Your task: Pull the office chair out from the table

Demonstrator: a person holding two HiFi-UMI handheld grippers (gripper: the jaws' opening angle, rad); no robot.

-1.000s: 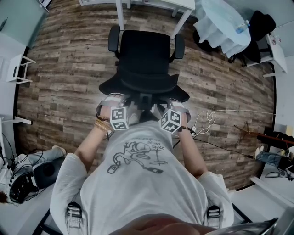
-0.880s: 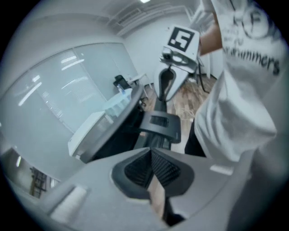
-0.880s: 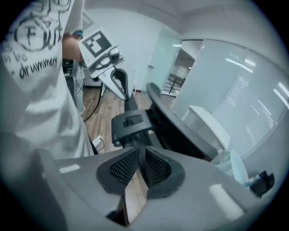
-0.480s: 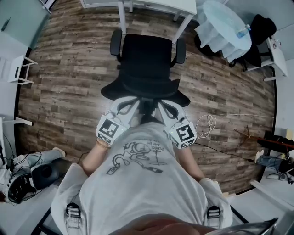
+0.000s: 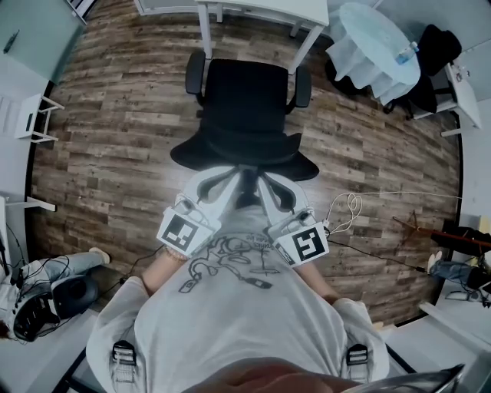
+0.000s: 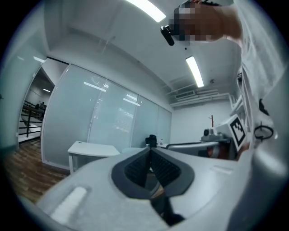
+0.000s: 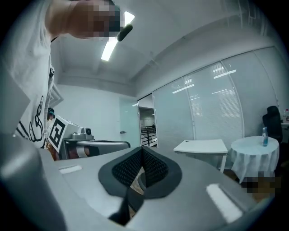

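The chair point(image 5: 245, 100) stands on the wood floor point(image 5: 115, 115), near side of the white table point(image 5: 268, 6), seat clear of the table edge and arms level with the table legs. The left gripper point(image 5: 219, 180) and right gripper point(image 5: 268, 184) sit side by side at the near edge of the backrest, between it and the person. Both have the jaws fully closed, pad against pad, with nothing held. Contact with the backrest cannot be confirmed. Hazards: the chair is unrestrained, so a nudge from the closed tips would likely roll or swivel it back toward the table. If more clearance is required, the jaws must be opened before re-gripping, since closed tips would slip off the backrest. A further pull would bring the chair against the person and toward the cable point(image 5: 349, 203) on the floor at near right
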